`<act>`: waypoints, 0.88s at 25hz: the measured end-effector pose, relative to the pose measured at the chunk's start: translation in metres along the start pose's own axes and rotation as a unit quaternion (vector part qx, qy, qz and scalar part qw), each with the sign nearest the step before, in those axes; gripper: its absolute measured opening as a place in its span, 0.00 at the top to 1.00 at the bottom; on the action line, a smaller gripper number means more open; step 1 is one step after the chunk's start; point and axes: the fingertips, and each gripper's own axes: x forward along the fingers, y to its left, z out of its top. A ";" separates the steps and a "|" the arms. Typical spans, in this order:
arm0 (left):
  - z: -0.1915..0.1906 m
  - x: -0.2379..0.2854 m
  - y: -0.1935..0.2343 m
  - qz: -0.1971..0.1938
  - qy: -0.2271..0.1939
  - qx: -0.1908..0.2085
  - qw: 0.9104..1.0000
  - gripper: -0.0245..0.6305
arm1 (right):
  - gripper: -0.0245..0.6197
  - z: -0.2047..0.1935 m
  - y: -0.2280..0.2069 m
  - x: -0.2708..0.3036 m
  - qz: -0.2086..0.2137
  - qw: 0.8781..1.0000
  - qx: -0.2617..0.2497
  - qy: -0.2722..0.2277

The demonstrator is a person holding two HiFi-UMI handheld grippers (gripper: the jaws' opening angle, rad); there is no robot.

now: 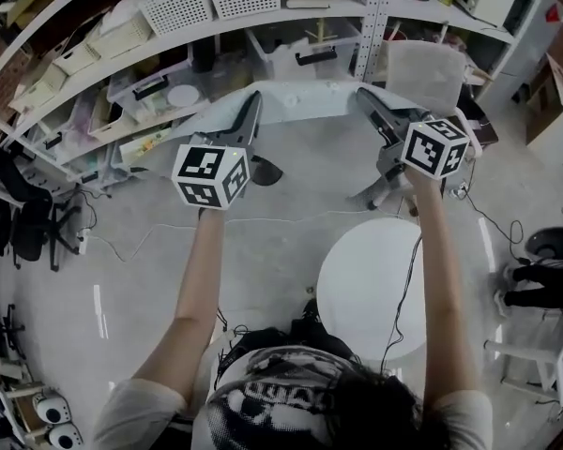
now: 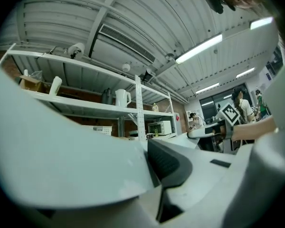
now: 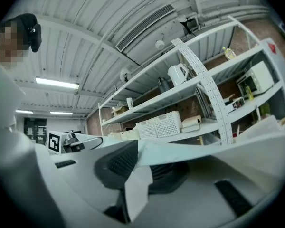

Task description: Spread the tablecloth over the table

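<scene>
- Tall white shelves [image 1: 216,40] with baskets [image 1: 178,7] and boxes stand at the far side. A pale chair [image 1: 424,73] stands just behind the right tool [image 1: 364,95]. A thin cord [image 1: 169,237] lies on the floor.
- A round white worktop [image 1: 357,289] stands close to the person, partly under the right arm.
- The tablecloth [image 1: 305,99] is held up in the air between the two tools. It is farther off than the worktop and does not touch it.
- The left tool [image 1: 255,99] is pinched tight on one end of the cloth, and the right tool on the other end.
- In the left gripper view the cloth [image 2: 76,156] spreads out sideways from the tool [image 2: 154,175].
- In the right gripper view the cloth [image 3: 194,151] does the same from the tool [image 3: 140,167], and a small corner hangs down.
- The long side of the cloth runs left to right from tool to tool. It is pulled nearly straight and lies flat.
</scene>
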 end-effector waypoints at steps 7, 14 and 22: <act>-0.014 0.066 -0.056 -0.071 0.007 -0.041 0.997 0.87 | 0.87 0.017 -0.060 -0.055 -0.063 0.998 -0.030 0.006; -0.049 0.094 -0.132 -0.159 0.041 -0.077 0.983 0.87 | 0.87 -0.016 -0.092 -0.139 -0.145 0.989 -0.002 0.011; -0.094 0.088 -0.228 -0.263 0.095 -0.129 0.951 0.87 | 0.86 -0.064 -0.089 -0.247 -0.240 0.970 0.029 0.023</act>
